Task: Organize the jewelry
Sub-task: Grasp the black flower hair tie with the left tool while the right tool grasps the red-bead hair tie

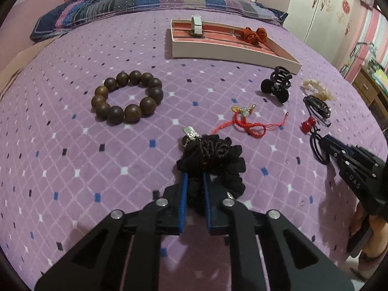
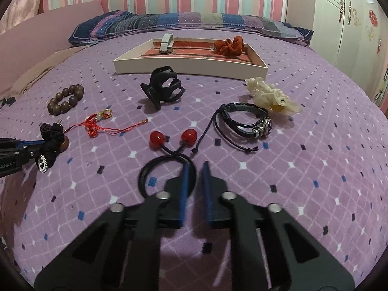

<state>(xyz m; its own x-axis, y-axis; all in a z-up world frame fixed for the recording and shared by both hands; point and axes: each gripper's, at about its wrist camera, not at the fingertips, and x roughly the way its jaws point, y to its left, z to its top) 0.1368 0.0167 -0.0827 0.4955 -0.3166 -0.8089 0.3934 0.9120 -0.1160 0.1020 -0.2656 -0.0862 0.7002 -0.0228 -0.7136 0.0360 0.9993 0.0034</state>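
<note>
My left gripper is shut on a black scrunchie that rests on the purple bedspread; it also shows in the right wrist view. My right gripper has its jaws slightly apart, its left finger over the black loop of a hair tie with red beads, which lies on the bed. A white jewelry tray at the back holds a white band and an orange scrunchie.
On the bed lie a wooden bead bracelet, a red cord bracelet, a black claw clip, a black leather bracelet and a cream scrunchie. A pillow lies behind the tray, a wardrobe at right.
</note>
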